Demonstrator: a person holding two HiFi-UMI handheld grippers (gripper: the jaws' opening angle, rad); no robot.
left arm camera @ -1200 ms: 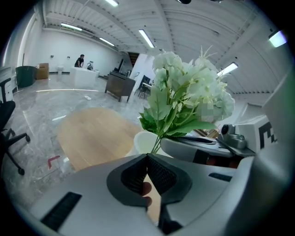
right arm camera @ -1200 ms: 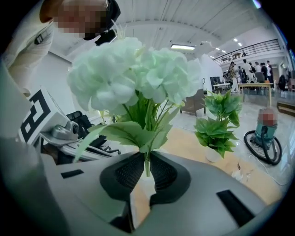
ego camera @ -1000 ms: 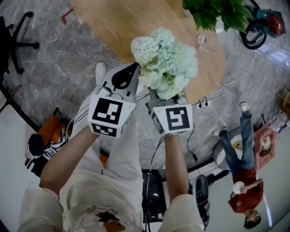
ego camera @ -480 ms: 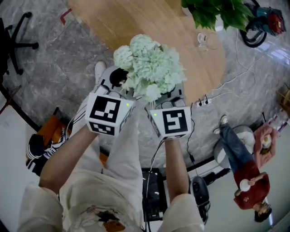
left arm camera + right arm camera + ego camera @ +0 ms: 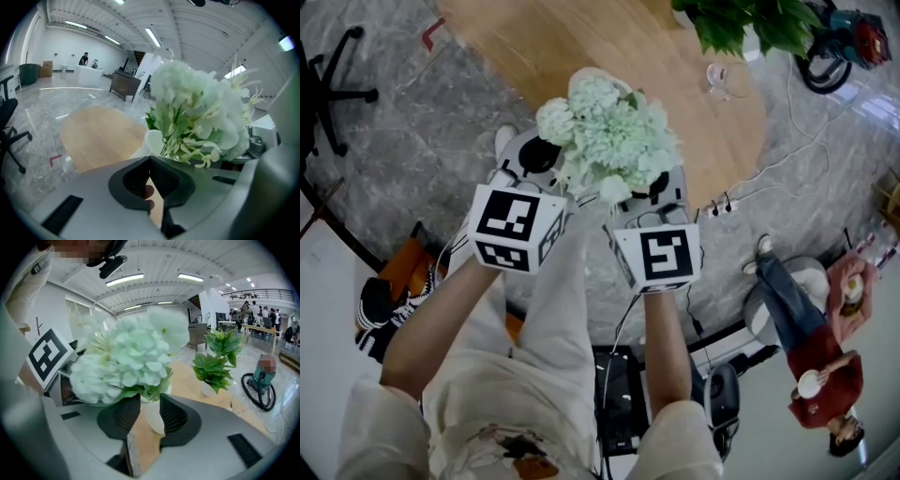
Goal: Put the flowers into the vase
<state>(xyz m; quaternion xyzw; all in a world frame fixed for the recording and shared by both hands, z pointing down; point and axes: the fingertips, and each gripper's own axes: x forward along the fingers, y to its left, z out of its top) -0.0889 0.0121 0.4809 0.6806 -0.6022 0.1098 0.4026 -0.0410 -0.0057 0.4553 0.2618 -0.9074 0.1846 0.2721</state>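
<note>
Head view has the left gripper [image 5: 542, 159] just left of the flowers [image 5: 614, 141], its jaws pinched together on nothing. The flowers stand in the white vase [image 5: 153, 417] on the table [image 5: 694, 75], stems down inside, pale heads spread over its rim. They look light and soft. The heads would crush, so the stems below them are the place to hold. The narrow vase looks top-heavy and may tip. Right of it, the right gripper [image 5: 145, 404] has just been opening; its jaws stand apart, with the vase showing between them.
</note>
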